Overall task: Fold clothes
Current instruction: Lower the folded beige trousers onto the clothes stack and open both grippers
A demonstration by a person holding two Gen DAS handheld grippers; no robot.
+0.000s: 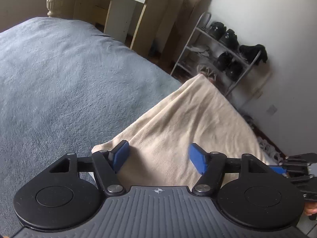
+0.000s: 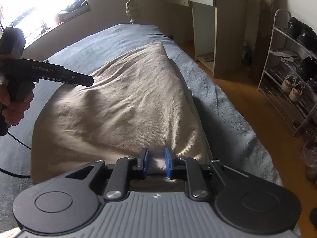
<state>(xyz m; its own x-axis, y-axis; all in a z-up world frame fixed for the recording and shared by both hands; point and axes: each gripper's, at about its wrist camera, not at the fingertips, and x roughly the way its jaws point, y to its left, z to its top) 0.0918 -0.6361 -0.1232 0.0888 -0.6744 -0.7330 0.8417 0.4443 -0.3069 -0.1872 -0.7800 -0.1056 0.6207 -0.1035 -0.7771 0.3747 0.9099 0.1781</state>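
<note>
A beige garment (image 2: 122,107) lies spread on the grey-blue bed cover (image 1: 59,83), reaching to the bed's right edge. My right gripper (image 2: 157,159) is at the garment's near hem, its blue pads (image 2: 146,159) close together with a bunch of beige cloth pinched between them; creases fan out from the grip. My left gripper (image 1: 159,156) hangs over the garment's near left corner (image 1: 103,147) with its jaws wide apart and cloth below the gap, not pressed. In the right wrist view the left gripper (image 2: 88,81) shows from the side, held by a hand (image 2: 13,107).
A metal shoe rack (image 2: 287,75) with several shoes stands by the wall right of the bed. A pale desk (image 2: 206,19) is beyond the bed's far corner, a bedpost finial (image 2: 131,8) beside it. Brown floor (image 2: 247,103) runs along the bed. A black cable (image 2: 17,144) trails at left.
</note>
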